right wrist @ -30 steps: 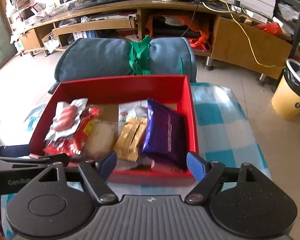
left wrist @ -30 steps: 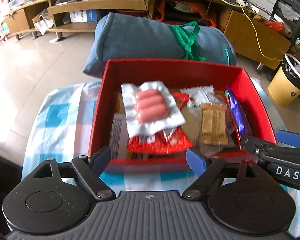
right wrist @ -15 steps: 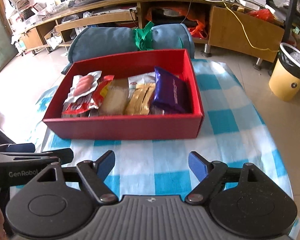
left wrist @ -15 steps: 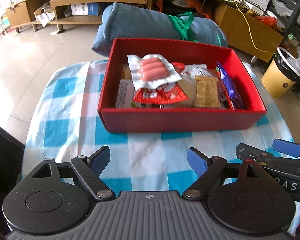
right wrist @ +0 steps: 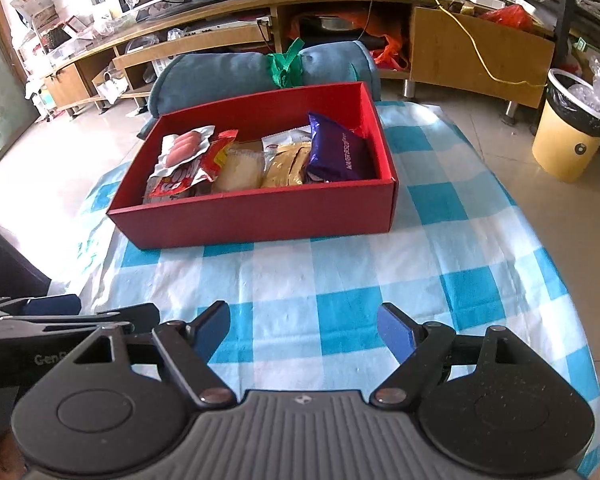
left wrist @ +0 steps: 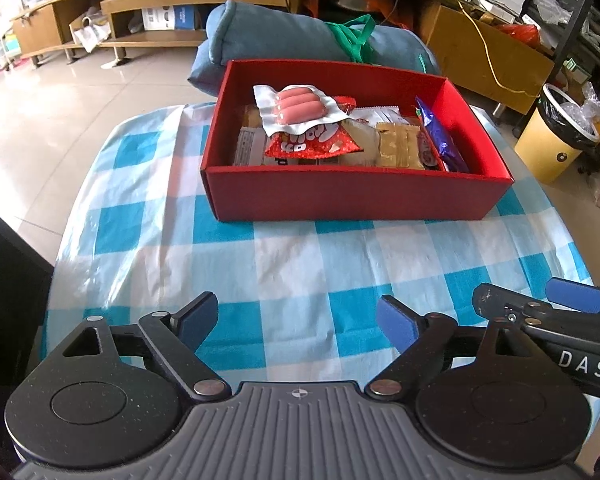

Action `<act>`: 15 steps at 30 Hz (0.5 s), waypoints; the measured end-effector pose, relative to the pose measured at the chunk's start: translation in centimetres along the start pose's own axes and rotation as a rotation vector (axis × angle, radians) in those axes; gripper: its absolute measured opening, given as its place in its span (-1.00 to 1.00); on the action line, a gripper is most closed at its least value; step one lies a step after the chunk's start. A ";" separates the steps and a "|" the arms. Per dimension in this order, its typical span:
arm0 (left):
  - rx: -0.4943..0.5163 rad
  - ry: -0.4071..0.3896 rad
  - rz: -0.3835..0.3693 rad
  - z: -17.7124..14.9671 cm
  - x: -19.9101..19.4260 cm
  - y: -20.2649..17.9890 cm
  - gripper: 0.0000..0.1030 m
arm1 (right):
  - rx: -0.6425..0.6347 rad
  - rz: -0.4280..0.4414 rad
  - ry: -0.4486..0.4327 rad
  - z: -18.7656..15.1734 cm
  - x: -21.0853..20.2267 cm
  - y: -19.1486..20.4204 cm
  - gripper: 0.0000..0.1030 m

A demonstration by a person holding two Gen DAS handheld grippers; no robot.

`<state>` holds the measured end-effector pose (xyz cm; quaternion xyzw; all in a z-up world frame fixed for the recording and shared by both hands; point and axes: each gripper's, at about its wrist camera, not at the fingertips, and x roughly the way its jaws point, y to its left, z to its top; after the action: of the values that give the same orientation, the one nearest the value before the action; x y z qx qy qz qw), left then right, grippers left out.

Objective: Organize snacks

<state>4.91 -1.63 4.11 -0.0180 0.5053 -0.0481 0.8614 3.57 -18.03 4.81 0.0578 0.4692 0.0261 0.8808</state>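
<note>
A red box (left wrist: 352,196) (right wrist: 260,216) stands at the far side of the blue-checked tablecloth (left wrist: 300,264) (right wrist: 340,272). It holds several snacks: a sausage pack (left wrist: 296,106) (right wrist: 182,148) on top of a red packet (left wrist: 312,144) (right wrist: 184,176), a pale round cake (right wrist: 238,168), a golden wafer pack (left wrist: 398,148) (right wrist: 286,164) and a purple packet (left wrist: 440,140) (right wrist: 338,152). My left gripper (left wrist: 298,322) is open and empty above the cloth's near side. My right gripper (right wrist: 304,328) is open and empty beside it, also showing in the left wrist view (left wrist: 540,312).
A rolled blue cushion (left wrist: 300,40) (right wrist: 256,72) with a green strap lies behind the box. A yellow bin (left wrist: 556,140) (right wrist: 572,136) stands on the floor to the right. A wooden TV cabinet (right wrist: 460,48) runs along the back. The table edge falls off at the left.
Both grippers have pulled back from the box toward the near side of the table. Both stay open and empty. The box and snacks have not moved.
</note>
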 end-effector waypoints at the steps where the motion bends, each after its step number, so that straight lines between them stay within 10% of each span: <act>1: 0.001 -0.001 0.001 -0.2 -0.1 0.0 0.77 | -0.001 0.001 -0.001 -0.2 -0.2 0.1 0.48; 15: 0.034 -0.026 0.003 -3.0 -1.8 0.0 0.80 | -0.010 0.011 -0.003 -3.0 -2.3 0.4 0.48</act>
<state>1.36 -1.35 4.22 -0.0033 0.4932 -0.0551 0.8682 -0.22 -17.60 5.05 0.0560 0.4675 0.0331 0.8816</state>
